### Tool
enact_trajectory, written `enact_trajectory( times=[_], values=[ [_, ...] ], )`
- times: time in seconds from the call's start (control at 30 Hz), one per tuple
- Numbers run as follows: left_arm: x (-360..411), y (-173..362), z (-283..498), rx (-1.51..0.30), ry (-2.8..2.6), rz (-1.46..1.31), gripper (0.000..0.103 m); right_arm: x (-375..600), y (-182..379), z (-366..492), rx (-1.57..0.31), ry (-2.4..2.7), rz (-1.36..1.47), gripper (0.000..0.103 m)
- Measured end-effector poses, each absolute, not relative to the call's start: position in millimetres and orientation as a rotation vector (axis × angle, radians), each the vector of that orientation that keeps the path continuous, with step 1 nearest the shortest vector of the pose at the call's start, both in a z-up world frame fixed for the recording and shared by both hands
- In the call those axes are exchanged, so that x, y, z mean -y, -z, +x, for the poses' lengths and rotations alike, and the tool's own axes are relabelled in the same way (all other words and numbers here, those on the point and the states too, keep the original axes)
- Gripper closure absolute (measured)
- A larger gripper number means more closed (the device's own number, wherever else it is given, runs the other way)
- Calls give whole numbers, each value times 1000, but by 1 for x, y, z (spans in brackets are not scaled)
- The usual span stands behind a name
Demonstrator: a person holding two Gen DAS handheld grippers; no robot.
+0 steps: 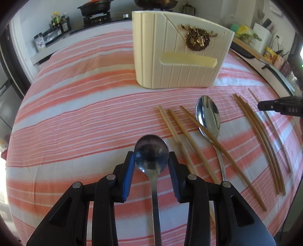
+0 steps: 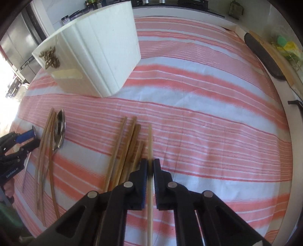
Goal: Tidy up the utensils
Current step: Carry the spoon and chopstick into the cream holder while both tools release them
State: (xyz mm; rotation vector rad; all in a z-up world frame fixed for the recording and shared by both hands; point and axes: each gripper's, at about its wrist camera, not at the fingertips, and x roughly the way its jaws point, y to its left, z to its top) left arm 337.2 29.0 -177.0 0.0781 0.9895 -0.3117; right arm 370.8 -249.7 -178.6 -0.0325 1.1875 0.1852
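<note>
My left gripper [image 1: 151,159] is shut on a steel spoon [image 1: 151,149], its blue pads pressing the bowl's sides, handle running back toward the camera. A second spoon [image 1: 208,115] lies on the striped cloth to the right, crossed by a chopstick [image 1: 217,149], with more chopsticks [image 1: 176,130] beside it and a bundle [image 1: 261,136] farther right. The cream utensil holder [image 1: 178,56] stands beyond. My right gripper [image 2: 150,166] is shut on a single chopstick [image 2: 150,140], next to several loose chopsticks [image 2: 128,143]. The holder [image 2: 98,53] shows at upper left there.
The round table has a pink-and-white striped cloth [image 1: 75,106]. A stove with pans [image 1: 94,9], jars and bottles [image 1: 55,28] stand behind. A dark tray and board [image 2: 265,56] line the counter at right. The other gripper [image 2: 17,147] shows at the left edge.
</note>
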Motion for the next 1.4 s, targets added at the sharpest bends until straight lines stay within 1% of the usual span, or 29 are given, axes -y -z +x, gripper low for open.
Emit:
enact_trajectory(
  times=[0.27, 0.4, 0.6, 0.77, 0.97, 1.07, 1.17, 1.27, 1.33, 1.4],
  values=[
    [-65, 113, 285, -782, 313, -28, 67, 261, 104, 299, -959, -258, 15, 97],
    [-72, 83, 250, -667, 306, -61, 67, 256, 76, 264, -857, -281, 18, 97],
    [-82, 39, 230, -553, 325, -114, 67, 251, 39, 241, -731, -289, 35, 97],
    [-83, -9, 254, -509, 388, -159, 67, 242, -5, 250, -627, -296, 35, 97],
    [-75, -77, 322, -469, 422, -158, 67, 222, -68, 311, -517, -309, 20, 97],
    [-67, -100, 362, -458, 414, -176, 67, 210, -95, 348, -473, -320, 32, 97],
    [-52, -106, 396, -436, 376, -160, 67, 198, -105, 381, -423, -333, 44, 97],
    [-38, -88, 427, -448, 341, -154, 67, 187, -95, 407, -377, -327, 25, 97],
    [-31, -65, 447, -502, 338, -171, 67, 183, -76, 427, -404, -319, 26, 97],
    [-25, -38, 462, -569, 336, -180, 67, 181, -49, 448, -479, -318, 46, 97]
  ],
)
